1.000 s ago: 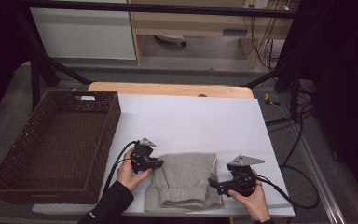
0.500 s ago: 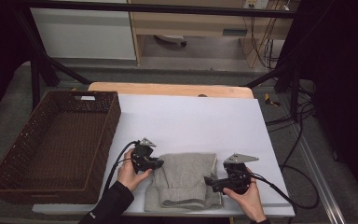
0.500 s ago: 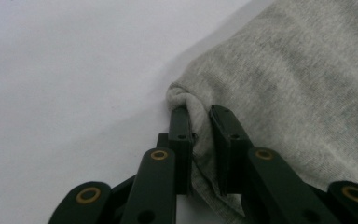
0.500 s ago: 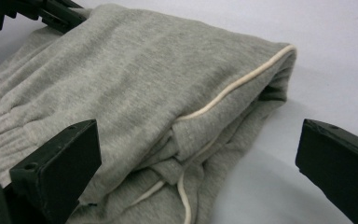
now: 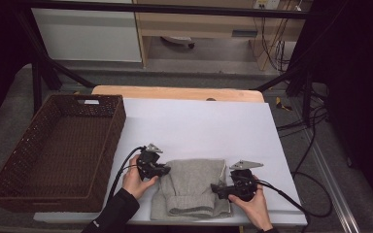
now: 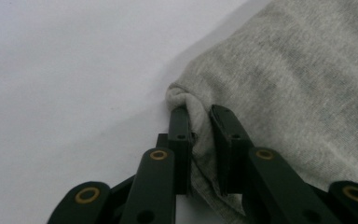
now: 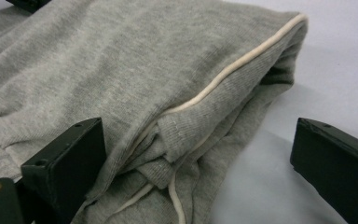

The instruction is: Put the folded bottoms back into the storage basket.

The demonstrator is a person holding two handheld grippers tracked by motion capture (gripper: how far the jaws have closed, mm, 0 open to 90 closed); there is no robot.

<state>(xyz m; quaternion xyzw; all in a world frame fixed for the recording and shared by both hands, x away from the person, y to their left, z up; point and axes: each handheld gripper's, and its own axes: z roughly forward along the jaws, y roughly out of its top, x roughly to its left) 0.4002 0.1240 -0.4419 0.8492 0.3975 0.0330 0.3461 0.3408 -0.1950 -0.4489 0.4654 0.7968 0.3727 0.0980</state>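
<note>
A folded grey knit garment [image 5: 194, 187] lies at the front of the white table [image 5: 199, 126]. My left gripper [image 5: 166, 170] is at the garment's left edge, and in the left gripper view its jaws [image 6: 200, 116] pinch a bunched fold of the grey cloth [image 6: 289, 84]. My right gripper [image 5: 219, 189] is at the garment's right side with its jaws wide apart [image 7: 198, 135]. One jaw rests against the cloth [image 7: 121, 70] and the other stands over bare table. A pale cord [image 7: 233, 67] runs along the folded edge between them.
A dark wicker basket [image 5: 118, 127] stands at the table's left side, with nothing seen inside it. The table's wooden back edge [image 5: 175, 92] lies beyond the white sheet. Black cables [image 5: 126, 162] trail from both grippers, and more hang off the right side.
My right gripper has edged a little to the left, toward the garment's right edge. The left gripper and the garment stay where they were.
</note>
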